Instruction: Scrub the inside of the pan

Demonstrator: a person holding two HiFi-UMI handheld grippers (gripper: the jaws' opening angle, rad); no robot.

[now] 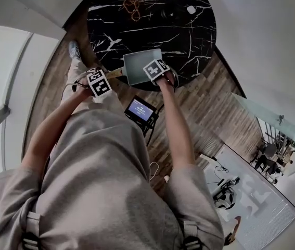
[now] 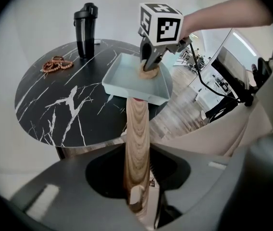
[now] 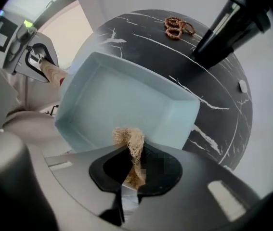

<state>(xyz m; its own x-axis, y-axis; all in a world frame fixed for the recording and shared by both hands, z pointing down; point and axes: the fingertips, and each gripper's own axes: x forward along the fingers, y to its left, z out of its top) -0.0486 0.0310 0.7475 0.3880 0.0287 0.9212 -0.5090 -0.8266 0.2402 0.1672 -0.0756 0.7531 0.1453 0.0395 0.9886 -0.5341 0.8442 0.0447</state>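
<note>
- Pan (image 1: 141, 66): pale blue, rectangular, straight-walled; sits at the near edge of the round black marble table (image 1: 183, 33), inside facing up and bare.
- Wooden handle (image 2: 137, 129): leaves one short side of the pan and runs off the table edge toward the person; sets the long axis of the whole piece.
- Left gripper (image 1: 105, 78): jaws clenched on the wooden handle near its free end, with the handle lying straight down the middle between them. Serves as the anchor; plays no part in the scrubbing itself.
- Right gripper (image 2: 150, 65): points down into the pan, jaws clamped on a tan fibrous scrubber (image 3: 129, 141), with a tuft sticking out past the tips.
- Scrubber position: at the end of the pan opposite the handle, close to the far wall as seen from the left gripper view; appears to be down on the floor, though firm contact cannot be confirmed.
- Governing relation: nearly the whole pan floor lies between the scrubber and the handle side, so it is reachable by the right gripper only.
- Likely stroke direction: along the handle axis, toward the left gripper, then across to the side walls and corners.
- Risk, as a judgement: sliding toward the table edge under a stroke pressed toward the handle; countered by the left-hand grip.
- Well apart at the far side of the table: black shaker bottle (image 2: 85, 30) and bead bracelet (image 2: 57, 64).
</note>
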